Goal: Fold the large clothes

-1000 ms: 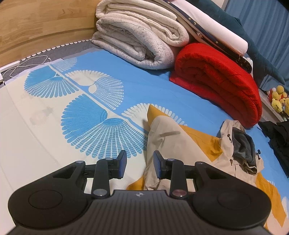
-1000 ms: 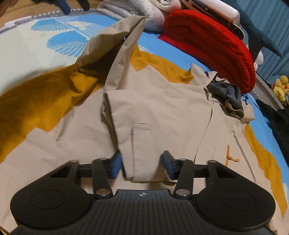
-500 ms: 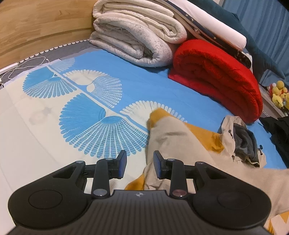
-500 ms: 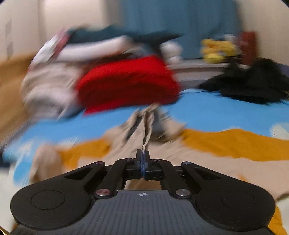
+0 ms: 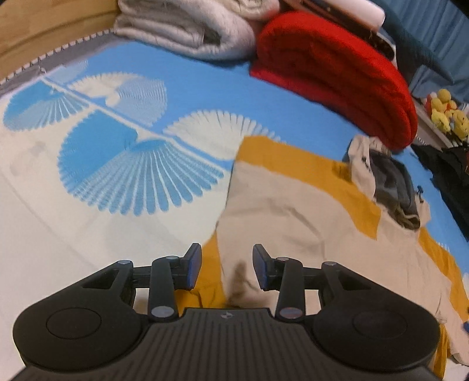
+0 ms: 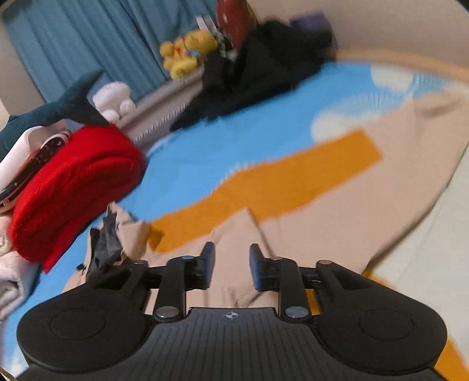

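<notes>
A beige and mustard-yellow jacket (image 5: 293, 211) lies spread on the blue and white patterned bed cover (image 5: 88, 205), its grey-lined hood (image 5: 392, 187) toward the red blanket. My left gripper (image 5: 227, 265) is open just above the jacket's near left edge, holding nothing. In the right wrist view the jacket (image 6: 337, 205) lies flat with its hood (image 6: 105, 246) at the left. My right gripper (image 6: 231, 268) is open and empty low over the beige fabric.
A rolled red blanket (image 5: 337, 76) and folded grey-white blankets (image 5: 190, 26) lie at the head of the bed. Black clothes (image 6: 258, 76), yellow plush toys (image 6: 184, 52) and a teal plush shark (image 6: 58, 108) lie by the blue curtain. A wooden headboard (image 5: 44, 32) is at far left.
My right gripper, shut on the sleeve half a second ago, has opened and swung right; the folded sleeve now lies on the jacket. My left gripper moved forward and lower over the jacket's edge.
</notes>
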{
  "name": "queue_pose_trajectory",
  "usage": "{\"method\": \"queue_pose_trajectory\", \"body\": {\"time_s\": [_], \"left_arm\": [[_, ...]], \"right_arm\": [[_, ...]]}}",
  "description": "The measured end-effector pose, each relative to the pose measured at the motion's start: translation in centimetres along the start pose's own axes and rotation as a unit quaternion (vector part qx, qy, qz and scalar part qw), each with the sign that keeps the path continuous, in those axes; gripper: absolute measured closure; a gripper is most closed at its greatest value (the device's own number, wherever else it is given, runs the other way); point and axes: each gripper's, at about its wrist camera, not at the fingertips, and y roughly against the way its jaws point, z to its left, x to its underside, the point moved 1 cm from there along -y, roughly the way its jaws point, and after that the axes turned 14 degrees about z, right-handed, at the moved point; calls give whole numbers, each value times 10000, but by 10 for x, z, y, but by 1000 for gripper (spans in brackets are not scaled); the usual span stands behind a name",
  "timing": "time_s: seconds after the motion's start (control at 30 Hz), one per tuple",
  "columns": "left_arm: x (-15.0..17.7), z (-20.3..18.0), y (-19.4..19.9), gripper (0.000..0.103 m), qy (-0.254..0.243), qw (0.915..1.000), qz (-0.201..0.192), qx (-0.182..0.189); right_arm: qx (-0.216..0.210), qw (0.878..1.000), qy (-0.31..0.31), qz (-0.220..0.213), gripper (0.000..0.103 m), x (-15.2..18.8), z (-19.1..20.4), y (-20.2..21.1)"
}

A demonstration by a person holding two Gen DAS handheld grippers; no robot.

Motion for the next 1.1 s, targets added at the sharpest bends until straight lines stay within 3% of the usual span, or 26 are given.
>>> {"method": "queue_pose_trajectory", "body": {"time_s": [0.07,0.2,0.4,0.43,0.5,0.67,0.73,0.83,0.93,1.03,1.07,1.1], "left_arm": [[0,0,-4,61,50,9999,82,63],[-2,-3,-7,61,15,9999,114,50],[-5,-5,-10,61,21,9999,158,20],[-5,-5,-11,61,-12,9999,165,17],[-5,-6,-13,61,-46,9998,193,12],[-4,-7,-16,61,-46,9996,274,92],[-3,-9,-18,60,-108,9995,295,93],[0,-13,-20,59,-206,9992,329,80],[3,-17,-23,59,-287,9989,367,97],[6,-17,-29,59,-246,9980,519,270],[7,-16,-32,59,-197,9975,585,334],[7,-15,-36,59,-161,9972,644,338]], "right_arm": [[-147,9992,-147,346,57,3,-5,-13],[-430,9925,-528,1011,57,10,-14,-43],[-580,9847,-963,1332,58,21,-31,-74],[-650,9843,-986,1314,69,20,-31,-77],[-848,9846,-867,1259,103,20,-28,-78],[-876,9939,-638,182,103,13,-13,-38],[-740,9951,-653,-46,103,9,-9,-25],[217,9975,-645,189,98,9,-8,-27],[864,9934,-729,-176,98,10,-12,-19],[577,9962,-519,-387,98,6,-6,-13],[322,9981,-393,-335,93,4,-3,-15],[-17,9994,-281,-186,82,3,-1,-20]]}}
